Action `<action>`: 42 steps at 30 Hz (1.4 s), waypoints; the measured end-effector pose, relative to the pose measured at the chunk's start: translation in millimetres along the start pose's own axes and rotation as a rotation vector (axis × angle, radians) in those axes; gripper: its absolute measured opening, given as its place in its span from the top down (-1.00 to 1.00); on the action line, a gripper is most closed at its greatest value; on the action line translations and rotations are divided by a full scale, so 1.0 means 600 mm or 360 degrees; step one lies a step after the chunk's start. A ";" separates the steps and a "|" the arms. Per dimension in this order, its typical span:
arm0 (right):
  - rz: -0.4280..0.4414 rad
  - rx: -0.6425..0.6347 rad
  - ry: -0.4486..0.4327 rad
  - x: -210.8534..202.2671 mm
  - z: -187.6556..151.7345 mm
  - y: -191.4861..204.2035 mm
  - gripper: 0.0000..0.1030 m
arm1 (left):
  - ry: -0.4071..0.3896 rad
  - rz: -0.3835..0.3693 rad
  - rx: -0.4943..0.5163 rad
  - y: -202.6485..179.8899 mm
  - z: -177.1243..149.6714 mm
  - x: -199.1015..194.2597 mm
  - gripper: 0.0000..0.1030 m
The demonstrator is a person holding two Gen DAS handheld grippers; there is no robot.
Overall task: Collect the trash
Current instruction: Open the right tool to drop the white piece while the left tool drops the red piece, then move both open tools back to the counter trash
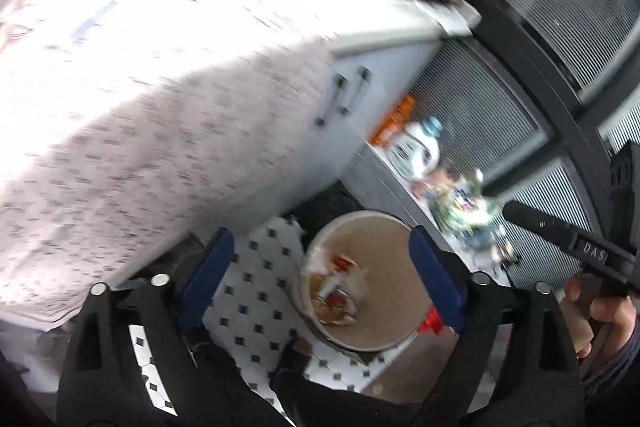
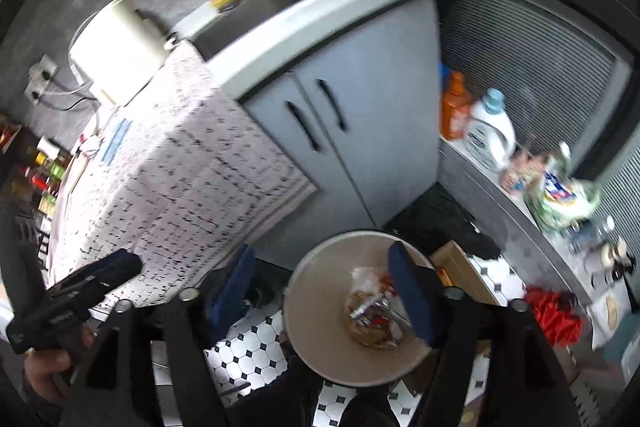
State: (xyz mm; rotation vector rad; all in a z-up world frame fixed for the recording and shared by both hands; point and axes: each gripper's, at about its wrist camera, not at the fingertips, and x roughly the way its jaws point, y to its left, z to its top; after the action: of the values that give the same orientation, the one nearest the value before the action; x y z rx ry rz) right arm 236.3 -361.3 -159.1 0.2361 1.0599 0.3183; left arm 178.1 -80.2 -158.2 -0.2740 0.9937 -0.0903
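A round beige trash bin [image 1: 372,311] stands on the tiled floor below me, with crumpled wrappers and plastic trash [image 1: 338,291] at its bottom. It also shows in the right wrist view [image 2: 320,311], with the trash [image 2: 374,311] inside. My left gripper [image 1: 320,279] is open and empty, held above the bin. My right gripper [image 2: 324,291] is open and empty too, above the bin's rim. The right gripper's body shows at the right edge of the left wrist view [image 1: 580,247].
A table with a patterned white cloth [image 2: 180,167] is at the left. A grey cabinet [image 2: 360,115] stands behind the bin. Detergent bottles [image 2: 490,131] and clutter sit on a ledge at the right. A cardboard box [image 2: 460,271] and a red bag [image 2: 554,315] lie near the bin.
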 end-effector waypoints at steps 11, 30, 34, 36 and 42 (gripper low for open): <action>0.0178 -0.0246 -0.0032 0.039 0.048 0.181 -0.85 | -0.0222 0.0256 -0.0324 0.169 -0.003 -0.126 -0.88; 0.0226 -0.0375 -0.0043 0.106 0.110 0.406 -0.85 | -0.0430 0.0315 -0.0508 0.405 0.068 -0.204 -0.88; 0.0201 -0.0353 -0.0059 0.117 0.121 0.434 -0.85 | -0.0433 0.0289 -0.0502 0.442 0.099 -0.194 -0.88; 0.0177 -0.0347 -0.0066 0.123 0.127 0.448 -0.85 | -0.0440 0.0275 -0.0491 0.461 0.118 -0.188 -0.88; 0.0117 -0.0310 -0.0078 0.144 0.146 0.484 -0.85 | -0.0461 0.0249 -0.0467 0.517 0.167 -0.174 -0.88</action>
State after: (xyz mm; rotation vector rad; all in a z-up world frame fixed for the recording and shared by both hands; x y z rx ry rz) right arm 311.1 -62.8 -89.2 0.1075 0.9665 0.4769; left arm 190.0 257.5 -105.0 -0.4627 0.7347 0.2344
